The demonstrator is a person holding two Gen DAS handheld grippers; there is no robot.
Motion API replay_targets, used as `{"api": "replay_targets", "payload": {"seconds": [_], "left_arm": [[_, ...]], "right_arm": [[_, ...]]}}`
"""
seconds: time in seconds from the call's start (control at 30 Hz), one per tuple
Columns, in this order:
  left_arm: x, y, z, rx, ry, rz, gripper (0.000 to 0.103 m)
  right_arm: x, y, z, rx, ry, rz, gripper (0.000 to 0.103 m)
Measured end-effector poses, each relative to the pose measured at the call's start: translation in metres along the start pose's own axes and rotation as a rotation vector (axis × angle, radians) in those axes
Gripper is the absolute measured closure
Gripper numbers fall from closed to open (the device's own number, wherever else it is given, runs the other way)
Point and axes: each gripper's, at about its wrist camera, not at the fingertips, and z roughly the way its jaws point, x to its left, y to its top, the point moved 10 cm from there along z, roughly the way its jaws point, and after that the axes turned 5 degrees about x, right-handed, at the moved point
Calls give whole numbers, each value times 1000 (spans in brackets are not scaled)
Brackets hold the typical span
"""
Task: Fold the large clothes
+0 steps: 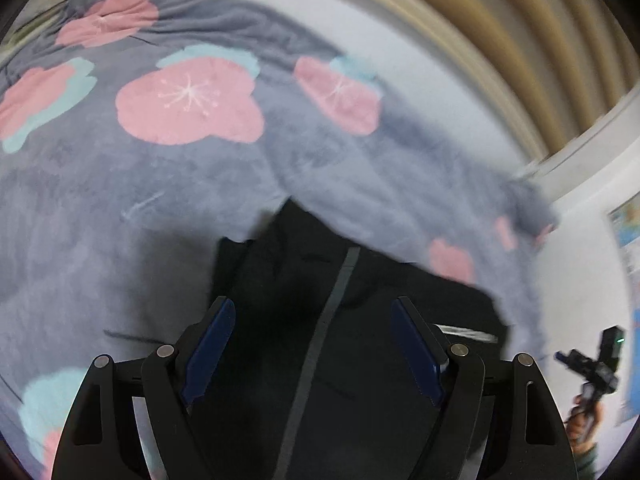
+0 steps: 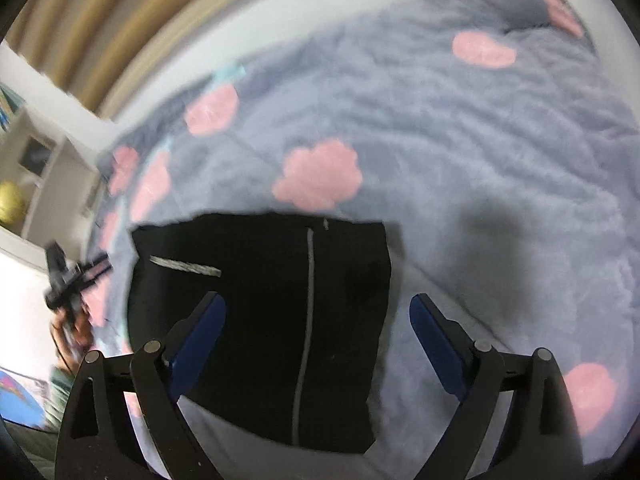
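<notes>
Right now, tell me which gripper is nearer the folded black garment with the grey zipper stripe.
Left. The left gripper hangs open right over the black garment; the right gripper hovers open, apparently higher above it.

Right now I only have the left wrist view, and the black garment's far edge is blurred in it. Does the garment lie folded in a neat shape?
Observer: From the right wrist, the black garment lies as a flat rectangle on the floral blanket, its far edge straight.
Operator: Is the right claw gripping any of it?
Observer: No. The right claw stands open over it, gripping nothing.
Operator: Where does the zip end?
Observer: The grey zip line runs up to the far edge, with a small pale pull beside its top.
</notes>
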Motion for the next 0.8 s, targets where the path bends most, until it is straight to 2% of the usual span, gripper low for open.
{"api": "replay_targets", "payload": {"seconds": [0.07, 0.1, 0.23, 0.33, 0.43, 0.47, 0.5, 0.53, 0.57, 0.6, 0.63, 0.7, 0.73, 0.8], "left_arm": [[6, 8, 19, 11, 40, 28, 22], [8, 12, 31, 30, 36, 31, 22], [10, 17, 67, 131, -65, 13, 22], [15, 17, 87, 185, -76, 8, 22], [16, 22, 97, 177, -96, -17, 21], [16, 23, 100, 166, -90, -23, 22], [16, 24, 102, 153, -71, -26, 37], [14, 23, 102, 145, -47, -15, 70], [11, 20, 101, 142, -16, 15, 81], [8, 18, 97, 126, 11, 50, 87], [5, 17, 91, 98, 41, 86, 89], [1, 16, 65, 25, 94, 119, 90], [1, 20, 51, -14, 94, 96, 90], [4, 32, 10, -122, 27, -2, 90]], "right_arm": [[-4, 0, 33, 41, -6, -17, 8], [-6, 1, 48, 51, -12, -29, 8], [-16, 7, 80, 59, -28, -47, 8], [-24, 14, 99, 75, 7, -30, 8], [-32, 19, 127, 126, 52, 17, 9], [-32, 19, 133, 136, 59, 35, 17], [-31, 20, 135, 127, 72, 49, 25], [-28, 20, 134, 114, 67, 40, 37], [-21, 21, 128, 81, 32, -8, 54], [-14, 22, 121, 56, 9, -50, 62], [-6, 22, 112, 28, -28, -89, 79], [9, 25, 91, -21, -70, -146, 83], [17, 29, 80, -53, -86, -173, 84], [33, 44, 61, -109, -112, -226, 84]]}}
